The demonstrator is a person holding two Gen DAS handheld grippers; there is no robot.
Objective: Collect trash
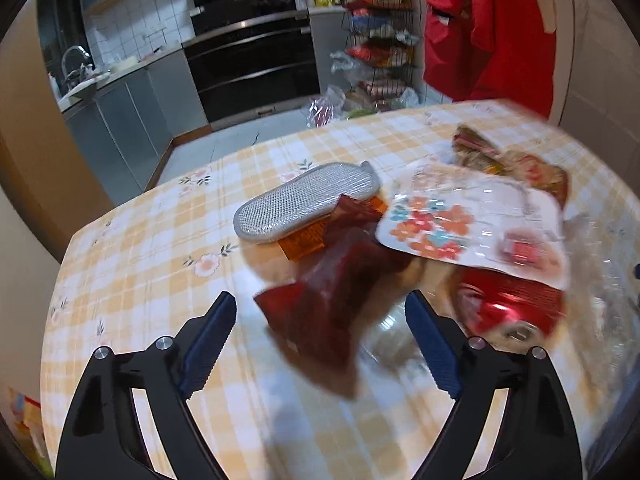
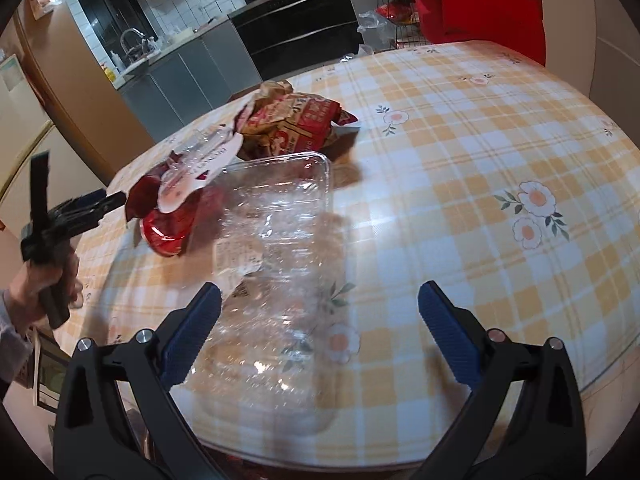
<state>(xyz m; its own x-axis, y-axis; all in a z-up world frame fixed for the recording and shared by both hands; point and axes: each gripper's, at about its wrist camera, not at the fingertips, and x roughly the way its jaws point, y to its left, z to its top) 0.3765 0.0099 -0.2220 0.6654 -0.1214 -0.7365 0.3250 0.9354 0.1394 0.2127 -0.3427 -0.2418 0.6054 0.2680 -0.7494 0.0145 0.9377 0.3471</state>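
Trash lies piled on the checked tablecloth [image 1: 132,280]. In the left wrist view my left gripper [image 1: 320,340] is open, its jaws on either side of a dark red wrapper [image 1: 332,300]. Beside that wrapper lie a flowered plastic card pack [image 1: 460,224], a crushed red can [image 1: 512,304] and a brown snack bag [image 1: 512,160]. In the right wrist view my right gripper [image 2: 320,332] is open over a clear plastic clamshell tray [image 2: 280,240]. The red can [image 2: 168,232] and the snack bag [image 2: 296,124] lie beyond the tray. The left gripper [image 2: 80,208] shows at the left edge.
A grey mesh sponge pad [image 1: 304,204] lies on the table behind the wrapper. Beyond the table edge are a black oven [image 1: 252,52], grey cabinets, a wire rack of groceries [image 1: 380,32] and a red garment [image 1: 488,28]. The table's right half [image 2: 500,140] holds only cloth.
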